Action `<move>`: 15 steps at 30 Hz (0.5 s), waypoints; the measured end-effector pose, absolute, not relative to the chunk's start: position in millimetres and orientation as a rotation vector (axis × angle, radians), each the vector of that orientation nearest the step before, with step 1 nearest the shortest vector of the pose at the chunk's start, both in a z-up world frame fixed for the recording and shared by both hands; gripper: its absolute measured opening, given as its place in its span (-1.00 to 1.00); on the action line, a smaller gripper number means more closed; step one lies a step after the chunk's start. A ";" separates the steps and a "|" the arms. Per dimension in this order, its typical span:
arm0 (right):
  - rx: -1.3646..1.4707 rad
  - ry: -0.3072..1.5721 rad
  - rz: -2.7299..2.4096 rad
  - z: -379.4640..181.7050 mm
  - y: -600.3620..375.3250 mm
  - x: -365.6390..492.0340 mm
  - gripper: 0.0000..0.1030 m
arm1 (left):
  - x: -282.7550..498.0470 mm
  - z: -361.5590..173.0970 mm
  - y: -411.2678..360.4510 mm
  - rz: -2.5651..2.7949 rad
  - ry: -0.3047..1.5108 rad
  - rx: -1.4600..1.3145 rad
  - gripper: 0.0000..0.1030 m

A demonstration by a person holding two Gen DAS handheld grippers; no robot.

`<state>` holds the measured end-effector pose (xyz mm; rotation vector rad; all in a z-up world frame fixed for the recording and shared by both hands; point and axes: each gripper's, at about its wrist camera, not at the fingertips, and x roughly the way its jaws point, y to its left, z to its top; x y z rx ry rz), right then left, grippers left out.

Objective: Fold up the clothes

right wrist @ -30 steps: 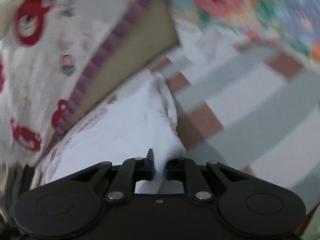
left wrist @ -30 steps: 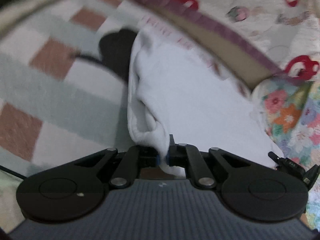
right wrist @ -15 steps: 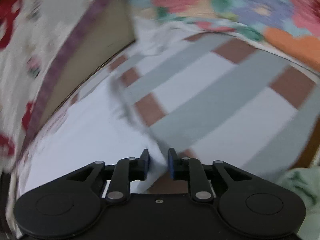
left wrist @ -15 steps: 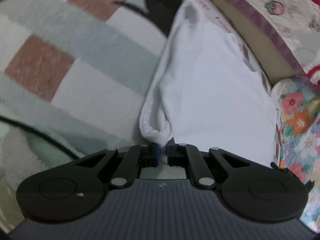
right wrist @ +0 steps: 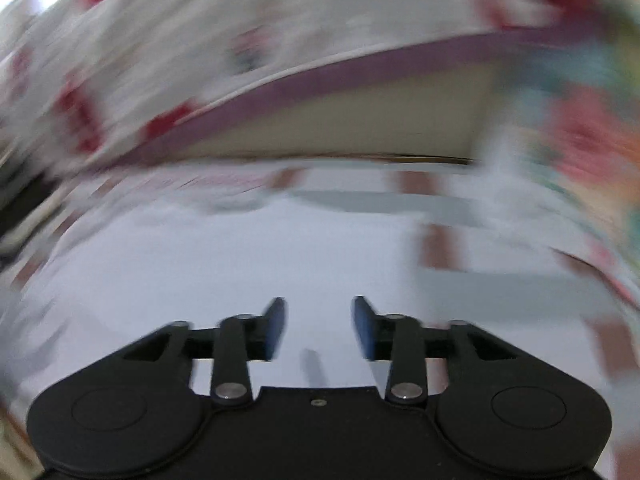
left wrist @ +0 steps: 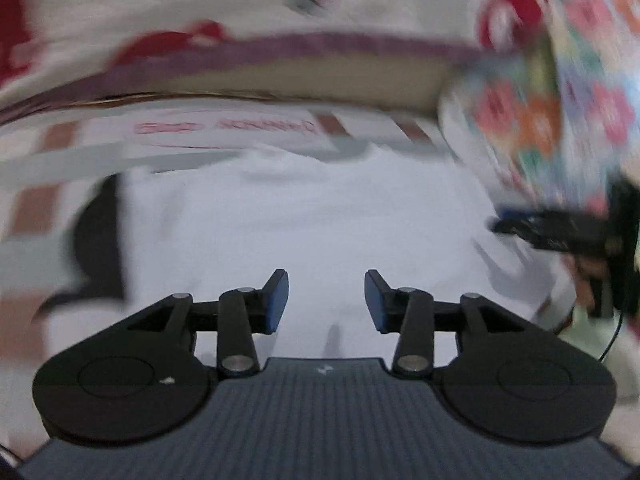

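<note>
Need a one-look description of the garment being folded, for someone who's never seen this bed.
Start at the checked blanket of grey, white and brown squares below the purple-edged bedding. On it lies the white garment, directly ahead of the left hand-held gripper, whose jaws are opening with nothing pinched. It is the only plain white cloth; everything around it is patterned, apart from a dark patch at its left edge.

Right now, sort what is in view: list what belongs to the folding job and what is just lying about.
Part of the job:
- white garment, spread flat
- left claw, jaws opening, nothing between them
- right claw, jaws opening, nothing between them

Just lying about:
- checked blanket underneath
- bear-print quilt
- floral fabric
- black item beside the garment
</note>
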<state>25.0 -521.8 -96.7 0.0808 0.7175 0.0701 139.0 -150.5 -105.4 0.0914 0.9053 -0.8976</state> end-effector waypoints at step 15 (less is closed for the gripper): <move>-0.009 0.843 -0.024 -131.8 -573.6 98.4 -0.06 | 245.8 -152.5 -129.7 -0.419 0.795 0.181 -0.38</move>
